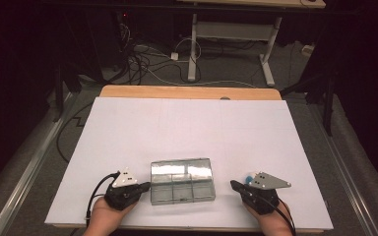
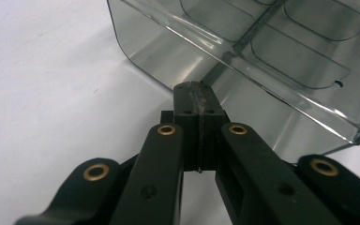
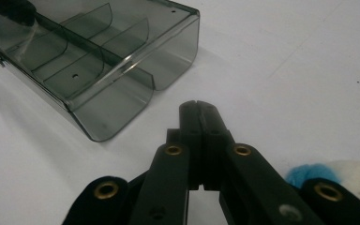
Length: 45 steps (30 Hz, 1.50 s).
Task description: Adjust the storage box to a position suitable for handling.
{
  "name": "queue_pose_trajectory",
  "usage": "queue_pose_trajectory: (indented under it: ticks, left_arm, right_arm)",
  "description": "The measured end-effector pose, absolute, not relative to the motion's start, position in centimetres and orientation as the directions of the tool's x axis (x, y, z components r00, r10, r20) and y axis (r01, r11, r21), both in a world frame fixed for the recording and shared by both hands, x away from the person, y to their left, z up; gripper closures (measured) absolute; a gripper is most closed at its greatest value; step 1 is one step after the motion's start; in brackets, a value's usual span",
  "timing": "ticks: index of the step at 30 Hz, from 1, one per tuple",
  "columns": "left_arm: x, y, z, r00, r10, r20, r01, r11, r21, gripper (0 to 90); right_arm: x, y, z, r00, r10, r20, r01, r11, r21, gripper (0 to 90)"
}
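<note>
Judging from how things lie, the work on the smoky-grey transparent plastic compartment box (image 1: 182, 180) is taken to be at an early or between-steps stage. The box is seen resting flat on the white-covered desk (image 1: 192, 128), near the front edge and between the two hands; its inner dividers are visible and the compartments appear empty, though reflections hide part of the interior. The left gripper (image 1: 145, 186) is held with its jaws pressed together on nothing, its tip just at the box's left side wall; in the left gripper view the closed tip (image 2: 194, 96) lies against or just short of that wall, and contact cannot be confirmed. The right gripper (image 1: 235, 185) is likewise closed on nothing and is kept apart from the box's right end, as confirmed in the right gripper view (image 3: 199, 108). A small blue-and-white soft object (image 3: 337, 173) is noted beside the right gripper, not grasped. Nothing has been placed in the box; any filling, pushing or closing is judged still to be done.
</note>
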<state>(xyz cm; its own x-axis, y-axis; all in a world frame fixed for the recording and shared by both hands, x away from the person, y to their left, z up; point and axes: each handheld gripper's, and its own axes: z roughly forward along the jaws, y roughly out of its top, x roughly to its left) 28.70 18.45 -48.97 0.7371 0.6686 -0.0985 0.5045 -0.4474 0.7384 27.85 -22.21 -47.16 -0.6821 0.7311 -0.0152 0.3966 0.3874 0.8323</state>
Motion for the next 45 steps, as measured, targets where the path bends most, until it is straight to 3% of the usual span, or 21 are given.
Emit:
queue_pose_trajectory:
  ticks: [24,45]
  left_arm:
    - [31.7,13.1,-48.6,0.774,0.626,-0.097,0.467,-0.46,0.756,87.7]
    - [30.9,14.7,-48.6,0.772,0.628,-0.094,0.452,-0.44,0.776,87.4]
  right_arm:
    - [28.2,-23.3,-47.5,-0.637,0.77,-0.022,0.431,0.38,0.819,90.0]
    - [28.7,-23.0,-47.6,-0.642,0.767,-0.017,0.437,0.384,0.813,90.0]
